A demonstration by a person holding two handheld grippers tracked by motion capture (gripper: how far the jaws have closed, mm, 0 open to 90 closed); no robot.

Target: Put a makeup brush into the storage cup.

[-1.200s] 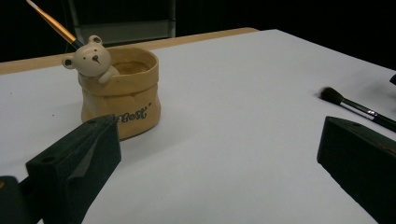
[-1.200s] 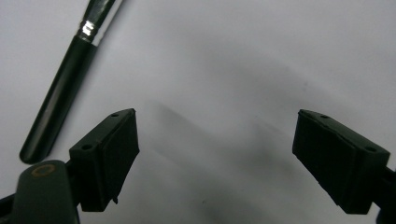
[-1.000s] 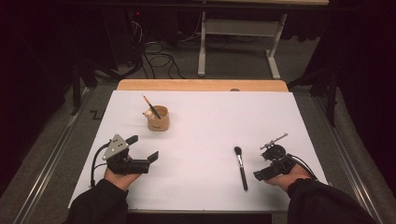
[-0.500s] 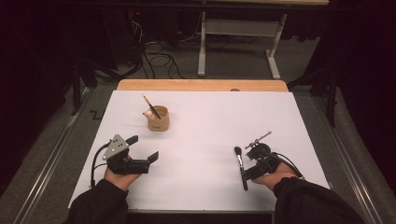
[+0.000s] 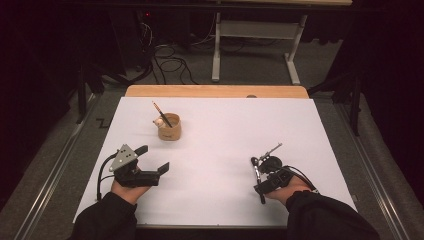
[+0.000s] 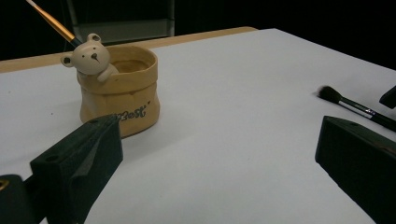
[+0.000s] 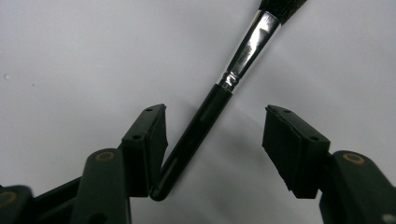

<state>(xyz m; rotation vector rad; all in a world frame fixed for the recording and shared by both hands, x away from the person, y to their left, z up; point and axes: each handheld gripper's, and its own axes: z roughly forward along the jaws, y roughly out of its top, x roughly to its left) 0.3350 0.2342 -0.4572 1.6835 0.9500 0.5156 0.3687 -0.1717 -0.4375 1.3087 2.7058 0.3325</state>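
now, your right claw straddles the brush

now your right claw (image 7: pixel 212 154) sits low over the makeup brush (image 7: pixel 219 100), jaws apart, the black handle lying on the white table (image 5: pixel 225 130) between them. the handle's butt end rests against the left-hand jaw in the right gripper view, leaving a gap on the other side, so you are likely lined up for a grip near the end. from the high view the brush (image 5: pixel 256 170) lies at the table's right front, bristles pointing away from you. your left claw (image 5: pixel 150 167) waits at the left front, jaws wide apart and holding nothing, aimed toward the bear cup (image 6: pixel 119 88), which stands upright with a thin paintbrush (image 6: pixel 53 23) leaning in it, a probable home for the brush.
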